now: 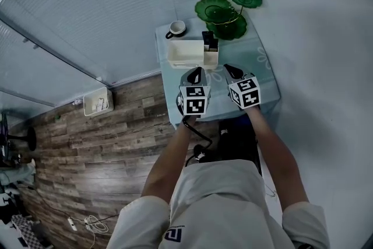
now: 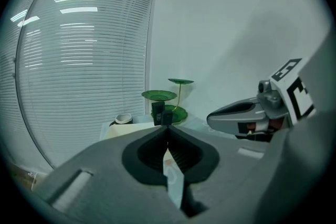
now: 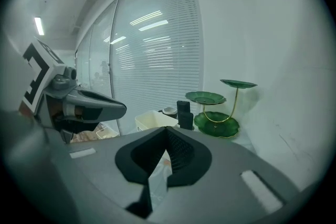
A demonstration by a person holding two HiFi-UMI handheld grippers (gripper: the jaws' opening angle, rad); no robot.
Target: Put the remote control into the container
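Left gripper (image 2: 168,129): jaws fully closed, pads meeting along the centre line, nothing between them. Right gripper (image 3: 167,132): same condition, jaws pressed together and empty. In the head view both units are held side by side, close together, over the near half of the small table (image 1: 256,64), pointing toward its far end and tilted slightly downward. The remote control (image 1: 208,39) appears as a dark upright shape standing just beside the right end of the white container (image 1: 184,64); no view shows clearly what supports it. It is ahead of both grippers and apart from them. A cup (image 1: 176,28) sits behind the container, and a green tiered stand (image 1: 224,14) occupies the far right corner.
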